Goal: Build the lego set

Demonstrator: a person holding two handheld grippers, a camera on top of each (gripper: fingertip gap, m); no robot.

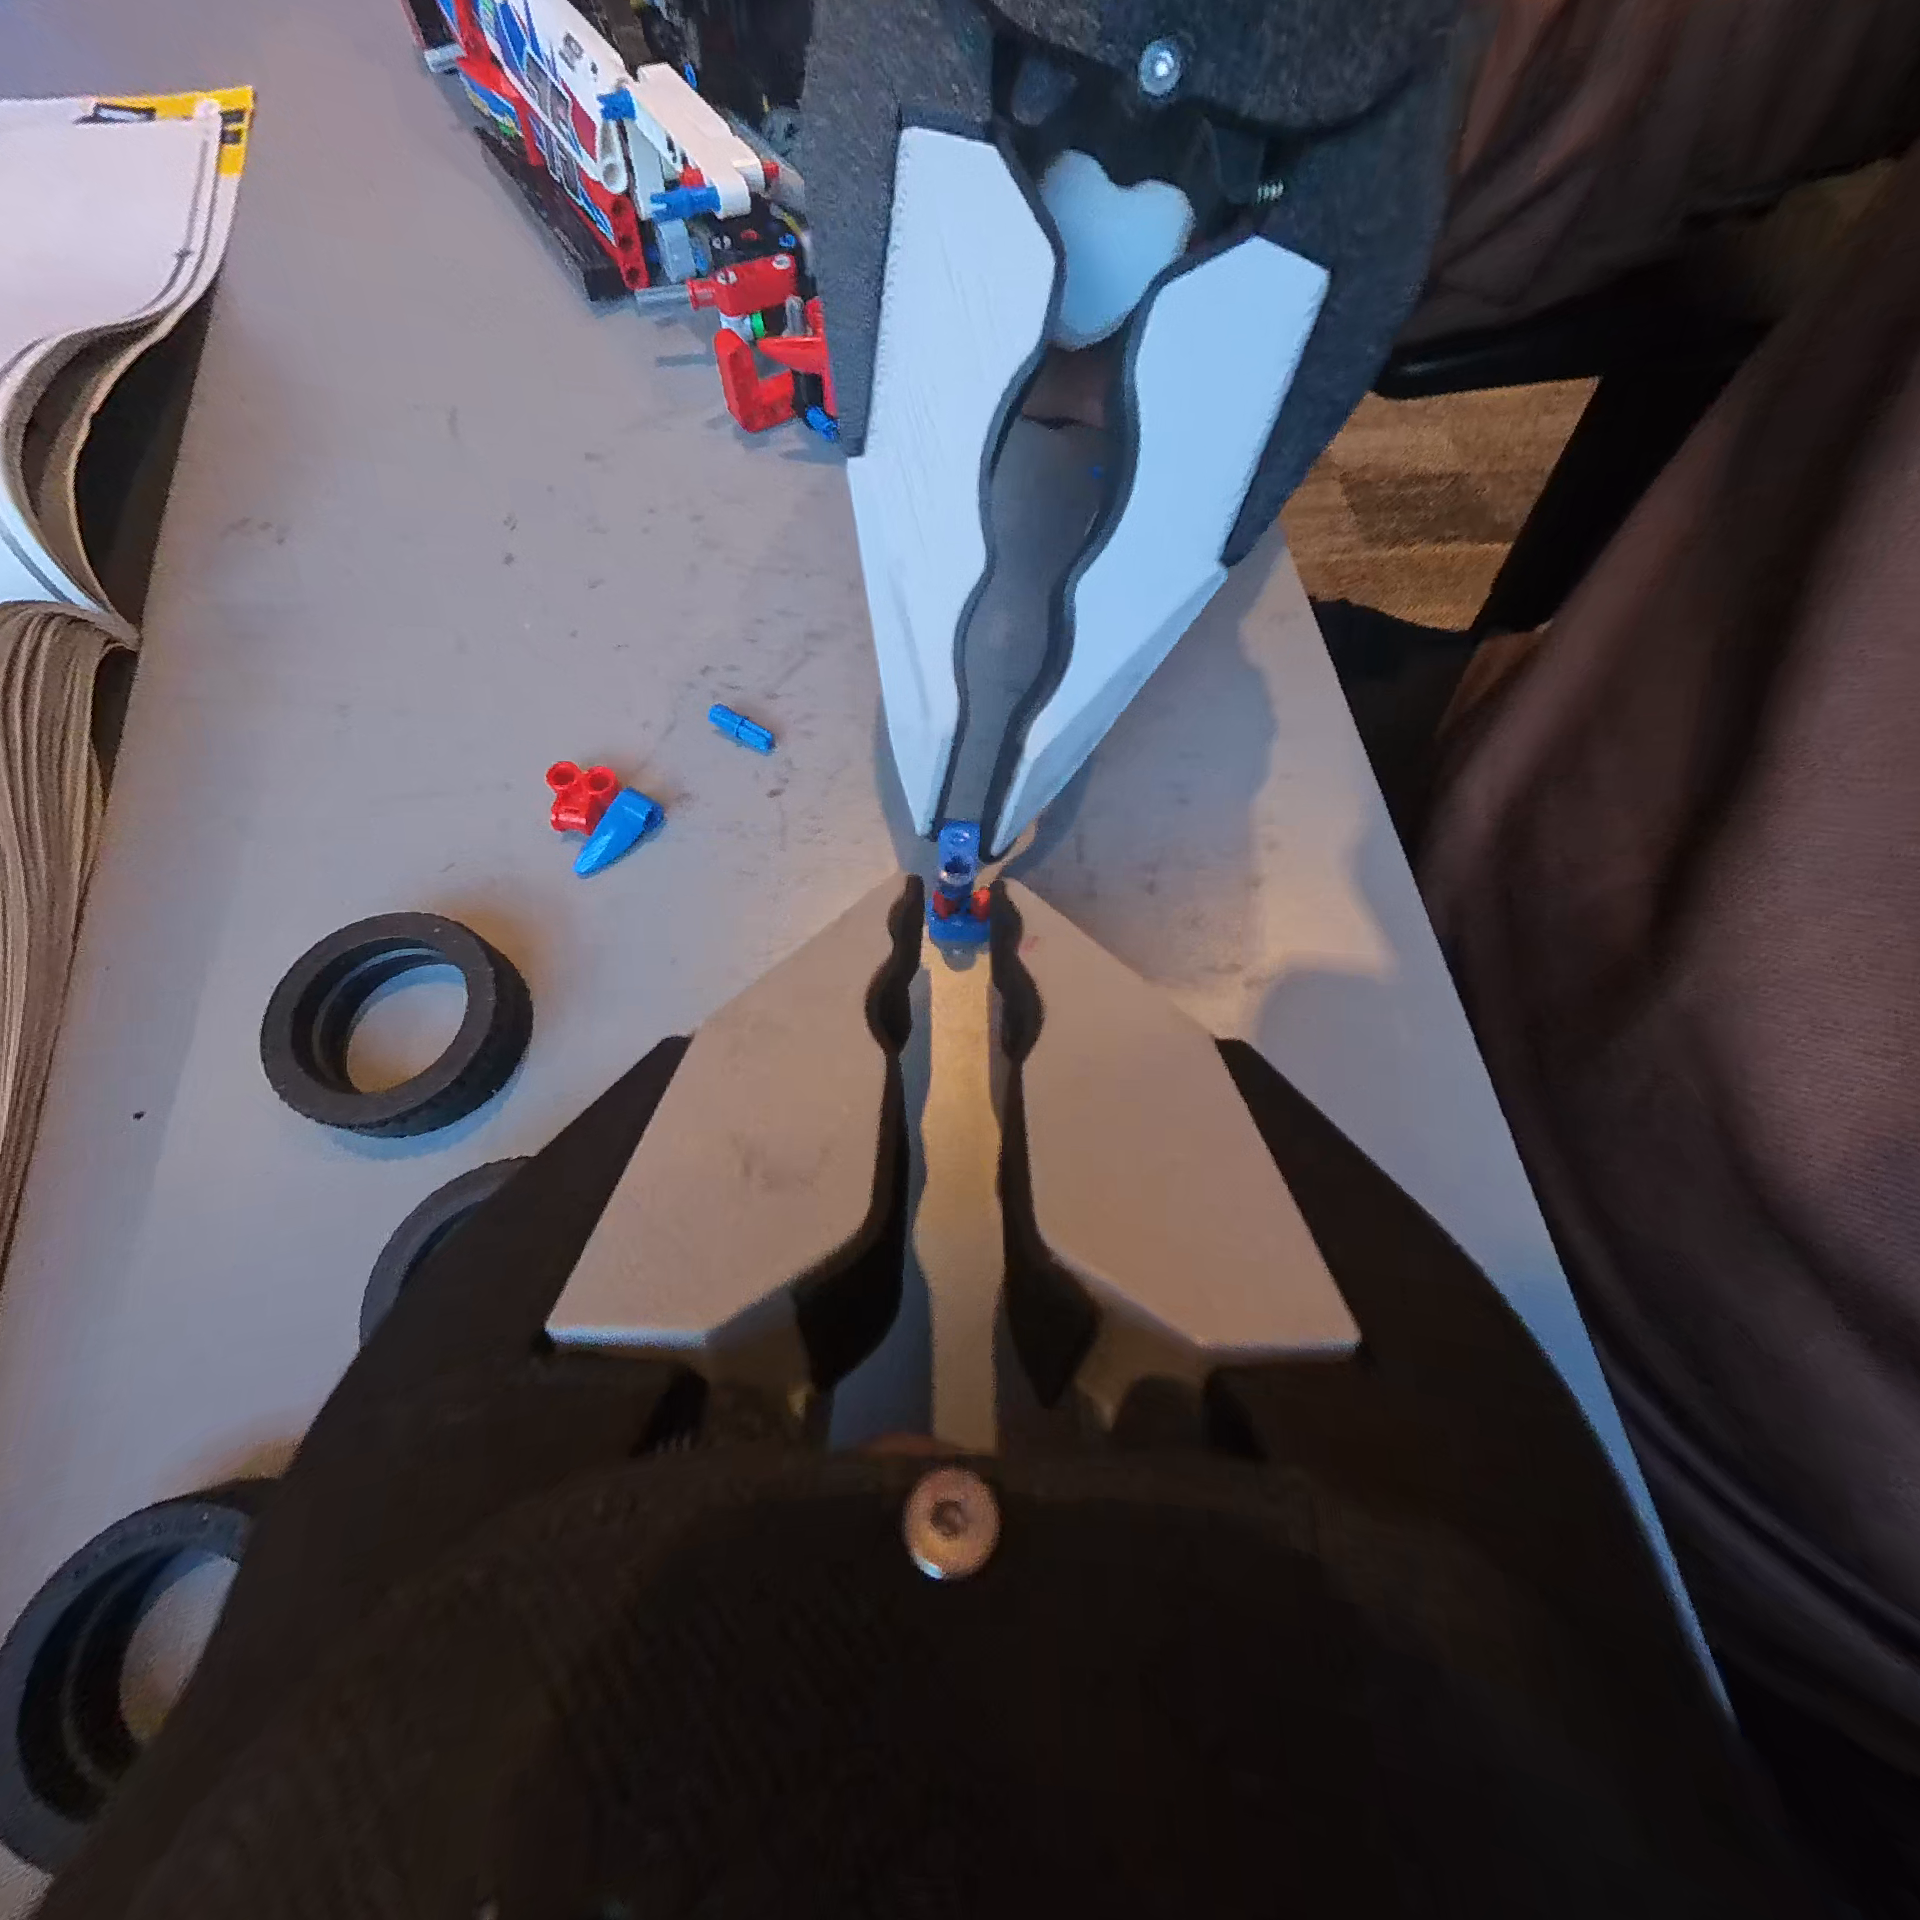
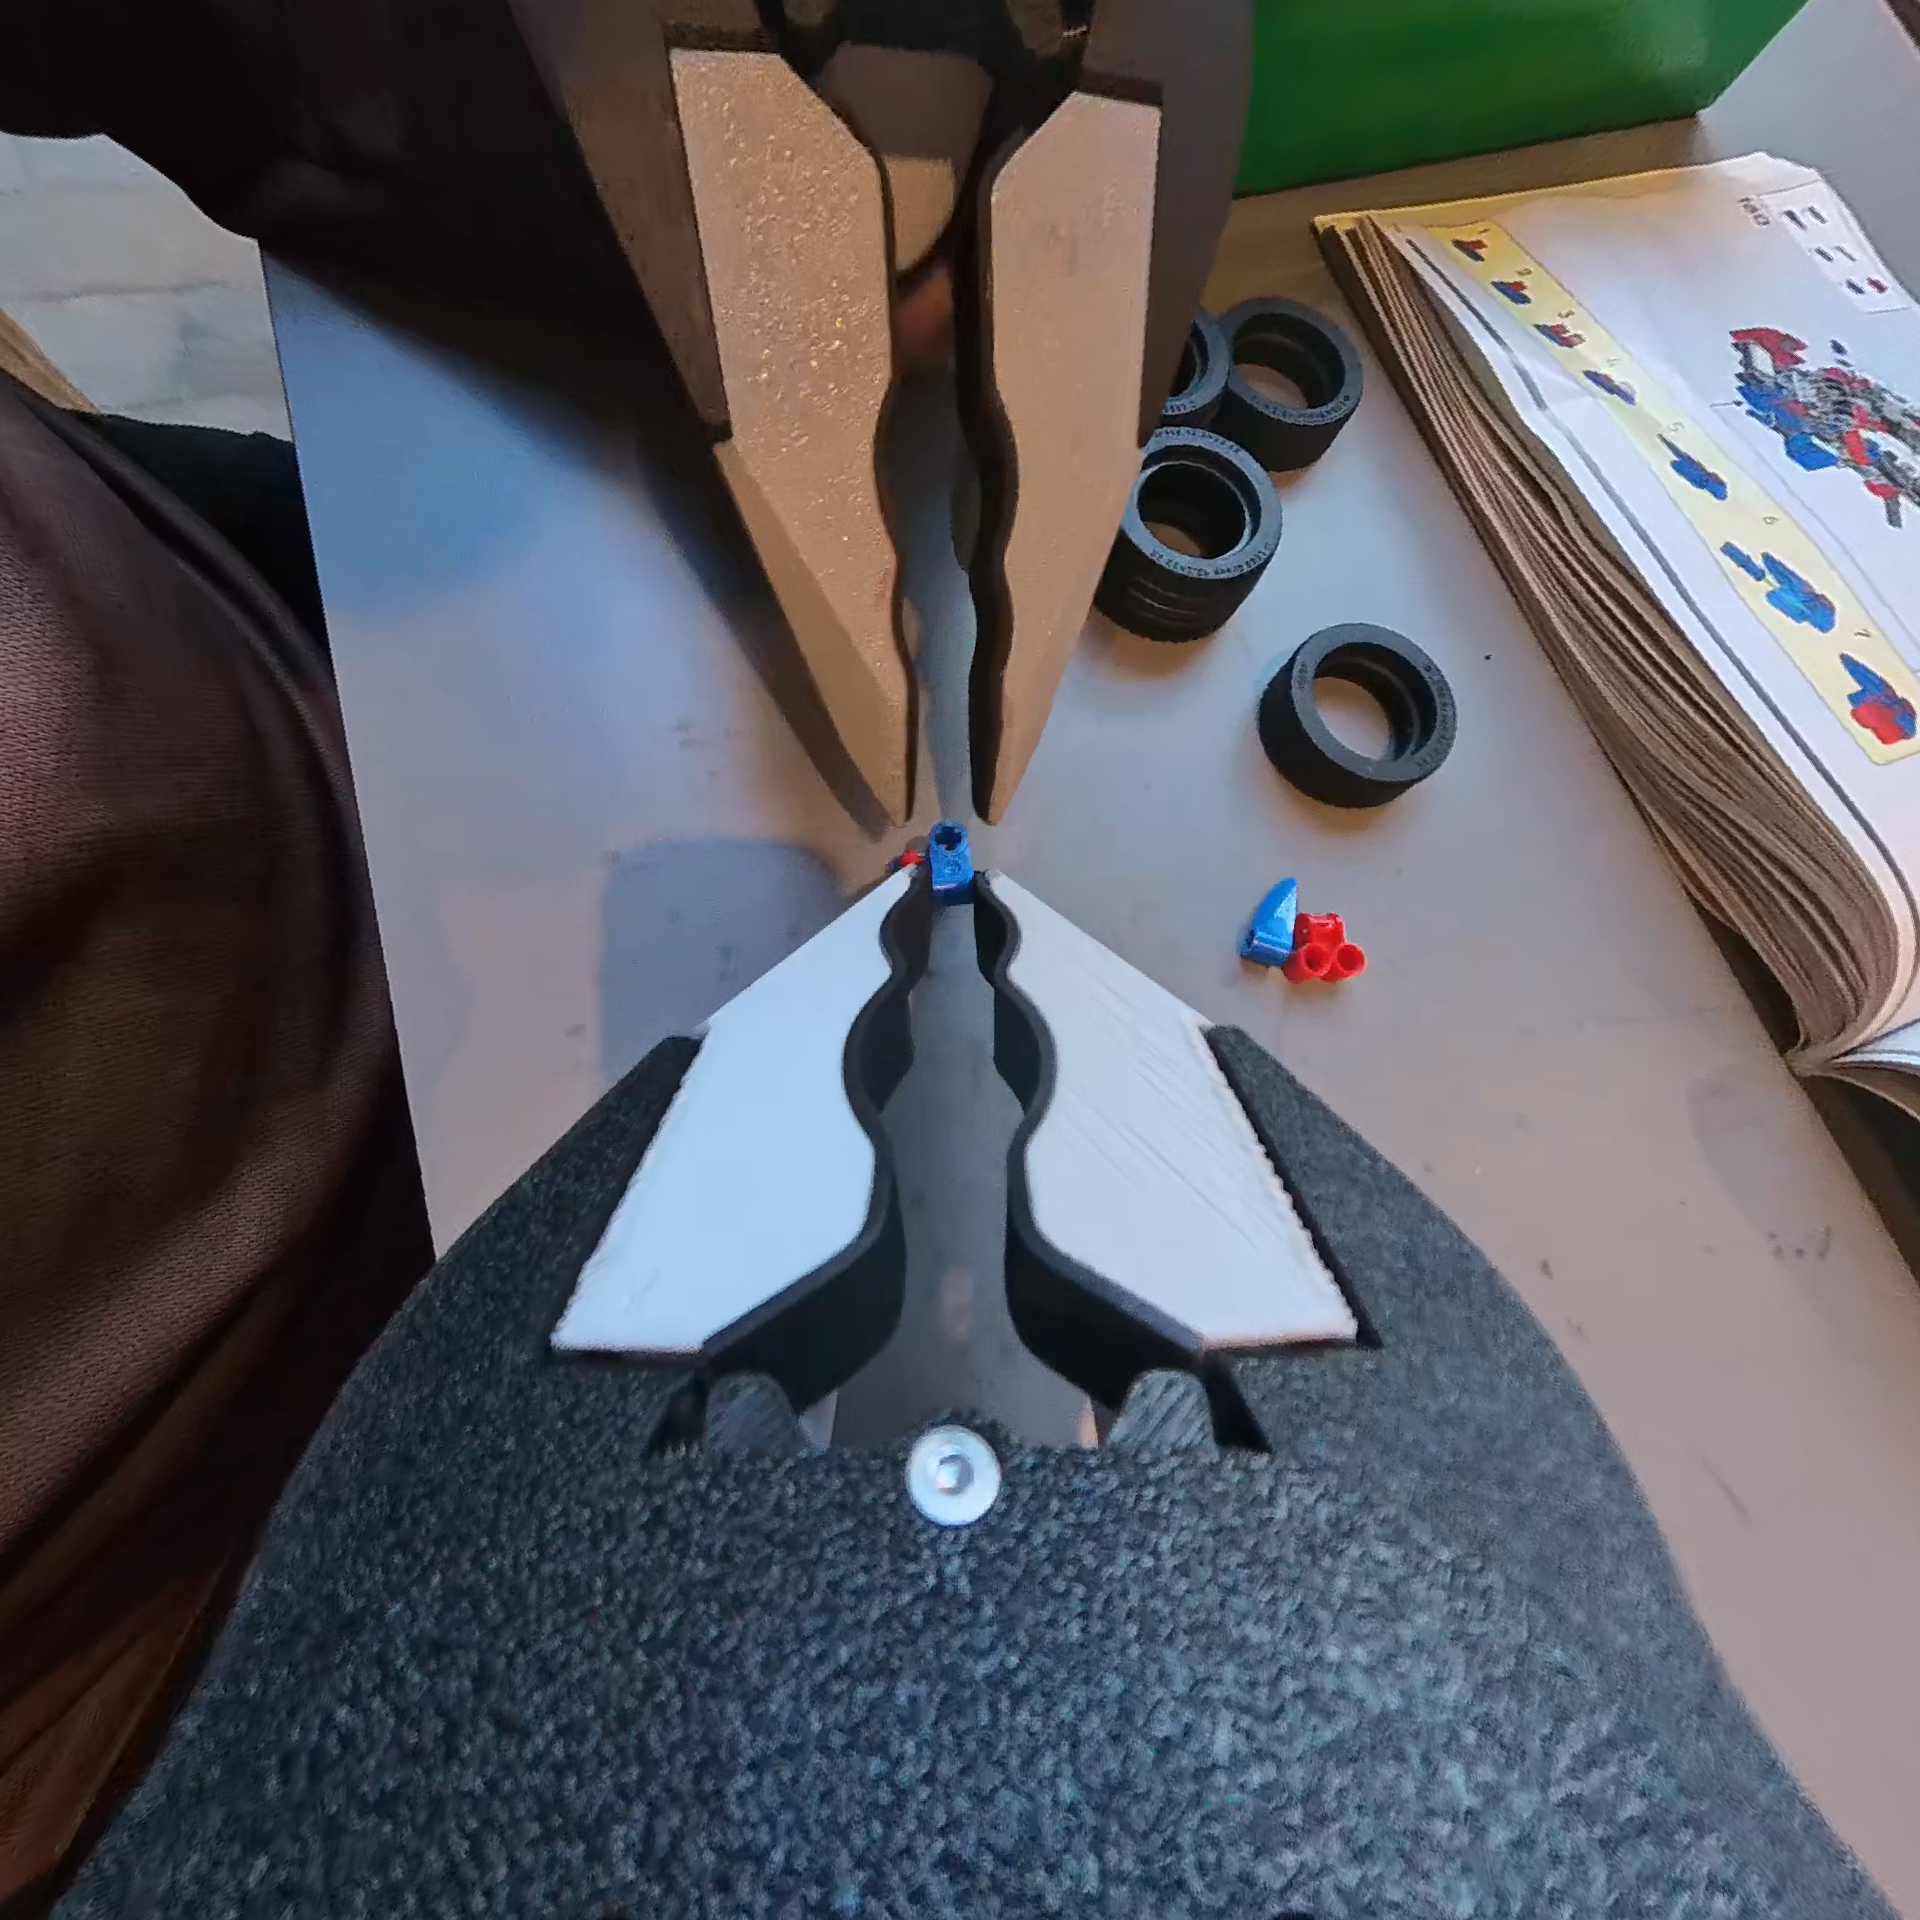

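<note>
A: Where is the small blue piece sitting?

B: Above the bench, between both grippers. The right gripper is pinching it, fingers nearly closed. The left gripper is squeezing its blue-and-red end.

A: Handling?

B: Probably light, stiff, slippery plastic; grip flat sides.

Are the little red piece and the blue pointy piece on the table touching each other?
Touching. The right wrist view shows the red piece pressed against the blue pointy piece, with no gap between them.
</note>
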